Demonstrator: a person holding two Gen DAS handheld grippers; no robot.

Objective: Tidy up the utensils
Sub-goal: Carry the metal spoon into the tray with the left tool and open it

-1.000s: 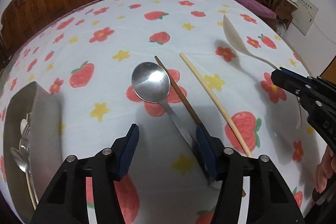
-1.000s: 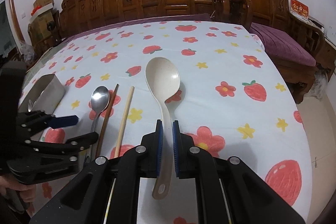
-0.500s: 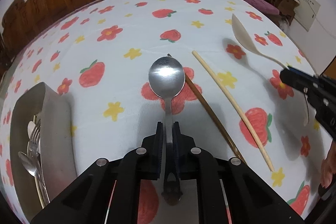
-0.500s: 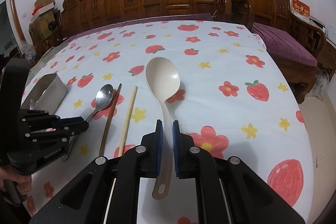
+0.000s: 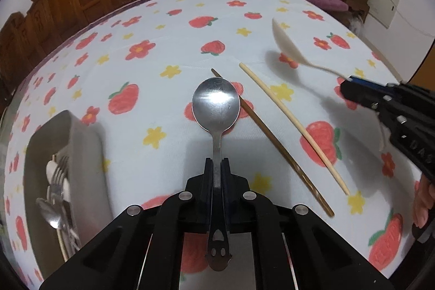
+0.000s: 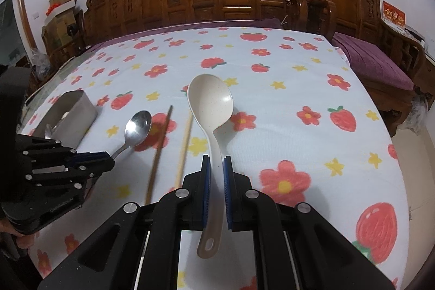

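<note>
Strawberry tablecloth (image 5: pixel 163 50) — both tools clamp spoons.

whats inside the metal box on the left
In the metal box: forks and a steel spoon, with something white among them. Its near wall and the pile itself hide whatever lies deeper.

Black tongs (image 6: pixel 216 167), blue pads (image 6: pixel 205 181), silver screws

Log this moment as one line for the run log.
left gripper: shut on metal spoon | right gripper: shut on white ladle | chopsticks: on cloth | bin: holds cutlery
</note>
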